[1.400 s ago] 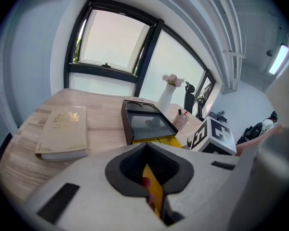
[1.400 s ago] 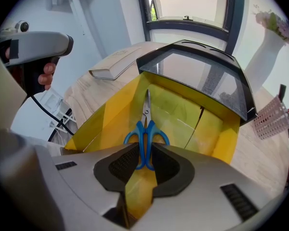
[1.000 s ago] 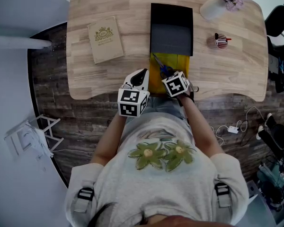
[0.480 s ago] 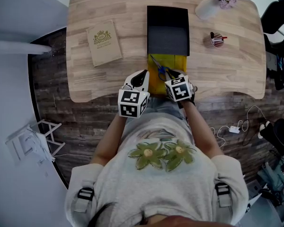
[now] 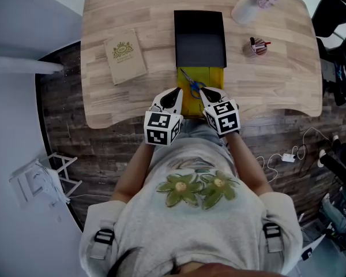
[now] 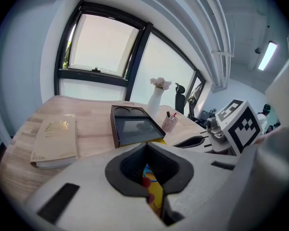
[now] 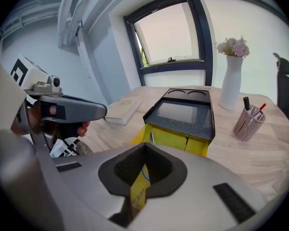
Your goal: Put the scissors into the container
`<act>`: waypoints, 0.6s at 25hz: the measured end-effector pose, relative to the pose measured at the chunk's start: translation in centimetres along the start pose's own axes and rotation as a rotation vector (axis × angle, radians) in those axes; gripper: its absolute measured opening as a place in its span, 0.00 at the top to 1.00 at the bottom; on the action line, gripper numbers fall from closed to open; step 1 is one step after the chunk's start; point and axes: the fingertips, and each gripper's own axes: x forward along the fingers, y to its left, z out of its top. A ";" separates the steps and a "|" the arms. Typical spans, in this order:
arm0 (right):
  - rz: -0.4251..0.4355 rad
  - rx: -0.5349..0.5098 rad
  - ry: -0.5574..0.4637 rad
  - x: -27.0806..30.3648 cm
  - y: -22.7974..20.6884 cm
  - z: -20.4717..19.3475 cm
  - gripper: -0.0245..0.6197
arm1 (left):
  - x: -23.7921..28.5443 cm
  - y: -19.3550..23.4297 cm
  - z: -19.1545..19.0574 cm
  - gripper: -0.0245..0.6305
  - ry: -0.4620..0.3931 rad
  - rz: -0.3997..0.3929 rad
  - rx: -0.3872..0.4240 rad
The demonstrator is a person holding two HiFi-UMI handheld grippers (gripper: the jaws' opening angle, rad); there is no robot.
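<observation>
- The worktop (image 5: 288, 68) is pale wood with a curvy near edge.
- The container (image 5: 200, 39) is a black tray. It sits in the middle of the worktop, and only its dark floor shows inside.
- A yellow sheet (image 5: 205, 74) lies just in front of the container. Its far edge meets the container's near side.
- A tan book (image 5: 126, 56) lies flat, well to the left of the container.
- The left gripper (image 5: 174, 97) is at the sheet's near left edge. In the left gripper view its fingers (image 6: 135, 186) are pressed together on the yellow sheet.
- The right gripper (image 5: 210, 97) is at the sheet's near right edge. In the right gripper view its fingers (image 7: 164, 191) also pinch the yellow sheet.
- A white vase (image 5: 246, 8) with pink flowers stands at the far right.
- A small pen cup (image 5: 258, 47) stands near the vase.
- The scissors (image 5: 191, 81) have blue handles. They lie on the yellow sheet, not in the container, with the blades pointing at it.
</observation>
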 end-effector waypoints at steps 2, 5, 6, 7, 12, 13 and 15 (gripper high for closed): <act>0.008 -0.005 -0.017 -0.5 0.6 0.2 0.95 | -0.2 -0.3 0.1 0.96 -0.005 -0.006 0.003; 0.022 -0.017 -0.042 -1.3 1.4 0.3 0.95 | -0.5 -0.9 0.1 0.96 -0.010 -0.016 0.006; 0.025 -0.026 -0.048 -1.5 1.7 0.3 0.95 | -0.6 -1.0 0.0 0.96 -0.011 -0.018 0.007; 0.028 -0.036 -0.054 -1.8 2.0 0.4 0.95 | -0.7 -1.2 -0.1 0.96 -0.012 -0.021 0.008; 0.009 -0.086 -0.065 -2.9 2.8 0.3 0.95 | -1.3 -2.2 -0.5 0.96 -0.016 -0.037 0.014; 0.003 -0.093 -0.066 -3.1 2.9 0.2 0.95 | -1.4 -2.4 -0.6 0.96 -0.017 -0.040 0.016; 0.000 -0.096 -0.068 -3.5 3.2 0.0 0.95 | -1.7 -2.8 -0.8 0.96 -0.018 -0.044 0.018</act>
